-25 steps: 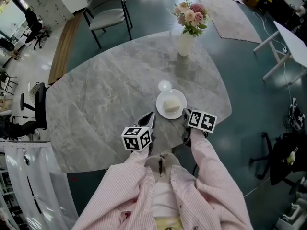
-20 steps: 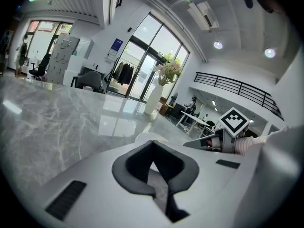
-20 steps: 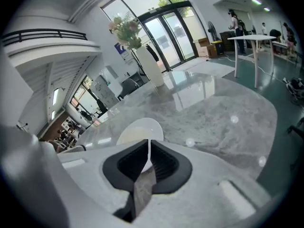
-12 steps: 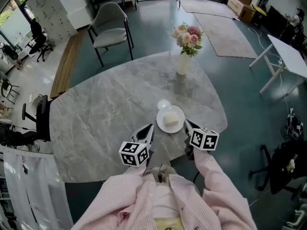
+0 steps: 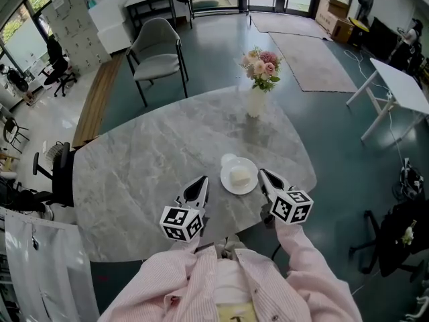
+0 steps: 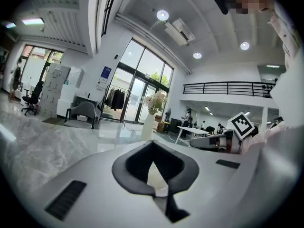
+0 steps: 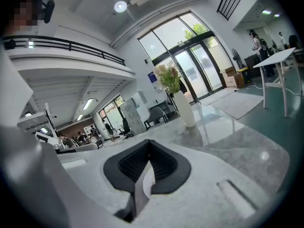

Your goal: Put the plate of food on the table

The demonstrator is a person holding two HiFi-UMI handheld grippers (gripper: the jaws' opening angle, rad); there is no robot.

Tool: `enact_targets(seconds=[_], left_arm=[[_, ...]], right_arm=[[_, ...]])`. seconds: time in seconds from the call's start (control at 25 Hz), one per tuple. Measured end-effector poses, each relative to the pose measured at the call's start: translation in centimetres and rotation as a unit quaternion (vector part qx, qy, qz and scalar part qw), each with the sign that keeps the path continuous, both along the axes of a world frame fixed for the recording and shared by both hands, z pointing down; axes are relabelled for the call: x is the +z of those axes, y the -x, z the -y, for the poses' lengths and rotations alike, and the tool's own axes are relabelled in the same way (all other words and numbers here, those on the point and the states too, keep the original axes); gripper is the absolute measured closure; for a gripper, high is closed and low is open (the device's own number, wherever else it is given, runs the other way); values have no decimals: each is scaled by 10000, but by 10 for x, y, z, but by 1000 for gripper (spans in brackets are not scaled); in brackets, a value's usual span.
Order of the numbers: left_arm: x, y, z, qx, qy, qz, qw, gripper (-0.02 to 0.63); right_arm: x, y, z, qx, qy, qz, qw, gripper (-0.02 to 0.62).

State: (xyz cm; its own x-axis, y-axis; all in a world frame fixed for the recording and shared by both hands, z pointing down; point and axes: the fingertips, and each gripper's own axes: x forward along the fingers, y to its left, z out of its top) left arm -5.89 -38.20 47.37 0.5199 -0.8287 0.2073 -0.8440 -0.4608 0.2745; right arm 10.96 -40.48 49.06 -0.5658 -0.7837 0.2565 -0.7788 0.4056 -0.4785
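A white plate carrying a pale block of food rests on the grey marble table, near its front edge. To the plate's left, a short gap away, my left gripper is shut and holds nothing. My right gripper sits just off the plate's right rim, also shut and empty. In the left gripper view the jaws meet at their tips, and the right gripper's marker cube shows to the right.
A white vase of pink flowers stands at the table's far side, also seen as the vase and the vase. A grey chair is beyond the table. The table's front edge is close under both grippers.
The head view has pulled back and shows more of the room. The plate stays on the table. The left gripper now sits a little farther from the plate's rim.
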Motion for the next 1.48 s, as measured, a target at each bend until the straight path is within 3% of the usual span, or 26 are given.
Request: enact_targets(seconds=[0.44,1.48], left_arm=[[-31,28,2,-407,-512,13,9979,611],[-42,41,2,-725,-771,183,9942,611]], right_arm=[[-41,-7,-4,176,-685,143,9974,589],[-51,-27,-5,441,-904,83,9949,591]])
